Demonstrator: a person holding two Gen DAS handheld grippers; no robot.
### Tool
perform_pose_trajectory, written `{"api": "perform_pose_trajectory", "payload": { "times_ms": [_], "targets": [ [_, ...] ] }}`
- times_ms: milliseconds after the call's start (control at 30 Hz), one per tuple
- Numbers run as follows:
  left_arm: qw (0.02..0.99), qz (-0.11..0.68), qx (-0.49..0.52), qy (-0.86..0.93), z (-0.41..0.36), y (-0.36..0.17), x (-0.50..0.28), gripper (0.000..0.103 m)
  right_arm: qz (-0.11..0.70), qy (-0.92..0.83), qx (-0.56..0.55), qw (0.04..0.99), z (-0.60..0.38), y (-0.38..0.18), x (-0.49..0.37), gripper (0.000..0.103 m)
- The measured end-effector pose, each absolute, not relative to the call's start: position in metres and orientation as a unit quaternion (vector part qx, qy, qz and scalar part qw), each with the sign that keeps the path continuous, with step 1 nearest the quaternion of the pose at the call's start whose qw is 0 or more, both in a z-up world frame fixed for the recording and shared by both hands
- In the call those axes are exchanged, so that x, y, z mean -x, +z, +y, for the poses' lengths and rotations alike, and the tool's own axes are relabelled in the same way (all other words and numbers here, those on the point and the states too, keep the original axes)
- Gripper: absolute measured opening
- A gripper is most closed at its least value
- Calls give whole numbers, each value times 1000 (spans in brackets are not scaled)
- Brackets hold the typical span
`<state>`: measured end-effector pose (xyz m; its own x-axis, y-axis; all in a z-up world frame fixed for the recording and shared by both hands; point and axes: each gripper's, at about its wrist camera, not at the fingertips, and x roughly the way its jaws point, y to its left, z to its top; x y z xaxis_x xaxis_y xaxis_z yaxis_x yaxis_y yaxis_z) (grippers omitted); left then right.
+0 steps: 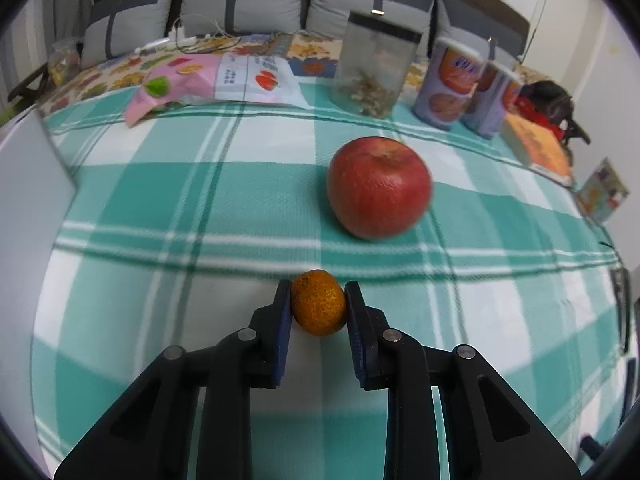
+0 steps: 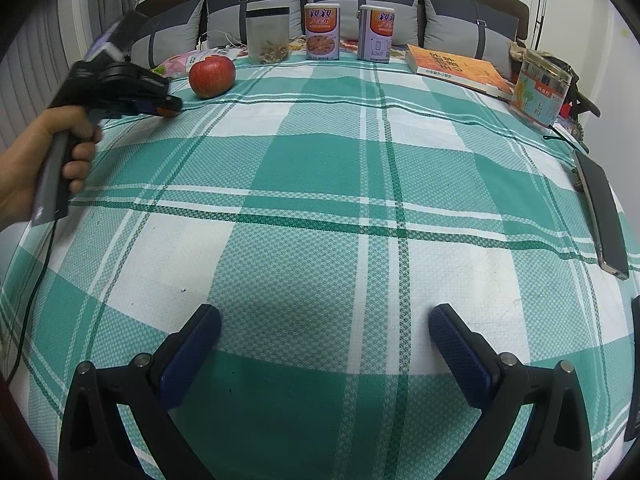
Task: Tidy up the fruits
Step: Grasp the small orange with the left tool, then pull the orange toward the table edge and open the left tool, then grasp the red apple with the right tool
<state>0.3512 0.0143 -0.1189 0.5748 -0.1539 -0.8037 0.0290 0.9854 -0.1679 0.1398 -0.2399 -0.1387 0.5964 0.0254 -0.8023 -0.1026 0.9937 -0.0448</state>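
Two grippers, one in each of my hands. Left gripper (image 1: 318,304): jaws drawn narrow, both blue pads pressed against a small orange mandarin (image 1: 319,303), one pad on each side, the fruit sitting at the fingertips just over the green-and-white plaid cloth (image 1: 160,200). Right gripper (image 2: 325,320): jaws wide apart, nothing between them, only bare cloth under the gap. My left hand (image 2: 48,152) shows in the right view at the far left, wrapped round the handle.

One red apple (image 1: 379,187): standing on the cloth just beyond the mandarin and slightly right, apart from the pads.

Far edge: clear jar (image 1: 374,66), two printed tins (image 1: 450,84), pink snack bag (image 1: 192,80), then grey cushions (image 1: 240,4). Right edge: orange book (image 2: 456,68), a labelled tub (image 2: 542,88), a dark phone (image 2: 600,216) lying flat near the rim.

Open room: most of the middle and near cloth, from the apple across to the phone.
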Motion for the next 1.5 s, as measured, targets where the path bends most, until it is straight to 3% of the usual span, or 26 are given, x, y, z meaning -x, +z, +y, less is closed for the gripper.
{"api": "perform_pose_trajectory", "payload": {
  "times_ms": [233, 500, 567, 633, 667, 867, 1133, 1167, 1233, 1500],
  "targets": [
    [861, 486, 70, -132, 25, -97, -252, 26, 448, 36, 43, 892, -240, -139, -140, 103],
    [848, 503, 92, -140, 43, -127, -193, 30, 447, 36, 44, 893, -240, -138, -140, 103],
    [855, 492, 102, -129, 53, -126, -188, 44, 448, 36, 43, 892, -240, -138, -140, 103],
    [862, 487, 98, -107, 59, -123, -186, 79, 448, 36, 44, 892, -240, -139, -140, 103],
    [867, 480, 96, -92, 64, -120, -184, 81, 448, 36, 44, 892, -240, -139, -140, 103],
    [871, 475, 94, -82, 72, -122, -174, 82, 447, 35, 44, 893, -240, -139, -140, 103],
    [881, 469, 6, -60, 26, -132, -169, 83, 447, 34, 44, 893, -241, -138, -139, 103],
    [884, 466, 1, -45, 26, -134, -172, 84, 447, 34, 44, 893, -241, -138, -139, 103],
    [887, 462, -3, -21, 27, -137, -176, 95, 447, 35, 43, 893, -241, -138, -140, 103],
    [891, 453, 1, -11, 30, -141, -178, 98, 451, 34, 40, 891, -242, -138, -139, 103]
  ]
}}
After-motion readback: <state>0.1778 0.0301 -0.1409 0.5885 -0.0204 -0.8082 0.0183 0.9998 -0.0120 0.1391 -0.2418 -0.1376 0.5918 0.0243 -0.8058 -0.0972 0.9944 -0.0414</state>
